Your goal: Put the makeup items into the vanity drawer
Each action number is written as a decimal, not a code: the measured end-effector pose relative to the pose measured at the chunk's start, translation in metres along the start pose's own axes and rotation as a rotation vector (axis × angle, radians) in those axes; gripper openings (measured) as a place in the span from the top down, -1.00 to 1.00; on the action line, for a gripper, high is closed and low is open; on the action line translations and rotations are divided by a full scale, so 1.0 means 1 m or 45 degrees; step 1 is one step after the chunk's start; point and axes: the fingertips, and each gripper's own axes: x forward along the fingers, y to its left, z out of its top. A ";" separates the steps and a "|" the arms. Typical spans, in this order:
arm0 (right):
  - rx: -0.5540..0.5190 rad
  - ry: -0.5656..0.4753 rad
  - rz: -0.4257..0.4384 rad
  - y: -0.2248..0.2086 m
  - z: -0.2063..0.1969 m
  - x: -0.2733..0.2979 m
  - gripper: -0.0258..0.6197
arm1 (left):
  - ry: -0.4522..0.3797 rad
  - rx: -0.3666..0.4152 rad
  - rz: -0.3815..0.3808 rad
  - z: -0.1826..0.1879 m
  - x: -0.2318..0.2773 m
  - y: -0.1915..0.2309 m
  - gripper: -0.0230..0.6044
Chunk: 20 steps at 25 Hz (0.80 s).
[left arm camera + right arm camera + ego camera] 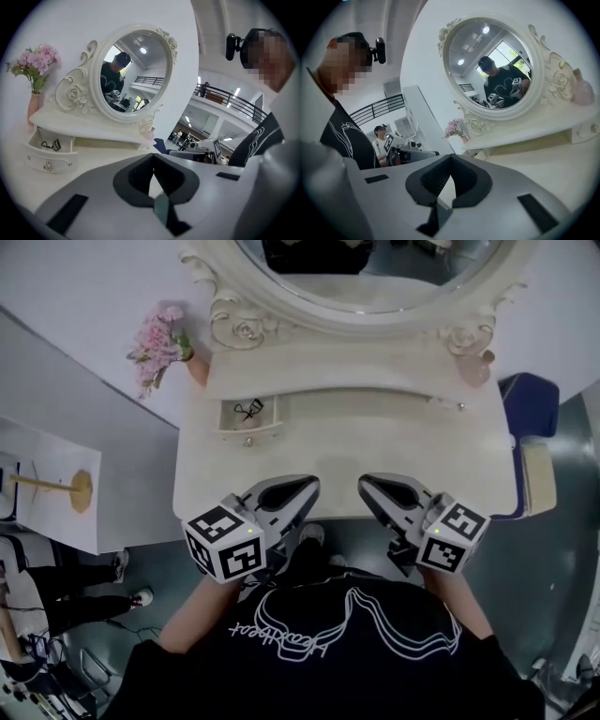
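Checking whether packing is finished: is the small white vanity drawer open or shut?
Open: the small white vanity drawer is pulled out, with a black wiry item visible inside.

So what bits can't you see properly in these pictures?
- Black thing in the open drawer: too small in the head view to name.
- Right drawer: shut, so its front hides the inside.
- Mirror: its top is cut off by the head view's upper edge.
- Pink thing: too blurry at the right gripper view's rim to name.

Head view over vanity [375, 442]; others toward mirror [133, 70]
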 end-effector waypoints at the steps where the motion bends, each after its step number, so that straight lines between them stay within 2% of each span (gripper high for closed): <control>1: -0.038 0.004 0.000 0.004 0.000 -0.002 0.91 | -0.007 0.020 0.005 0.000 0.000 -0.005 0.91; 8: -0.091 0.019 0.031 0.025 0.000 -0.019 0.91 | -0.026 0.115 0.036 -0.003 -0.004 -0.038 0.91; 20: -0.086 -0.005 0.075 0.047 -0.007 -0.040 0.91 | -0.068 0.140 0.072 -0.013 -0.016 -0.067 0.91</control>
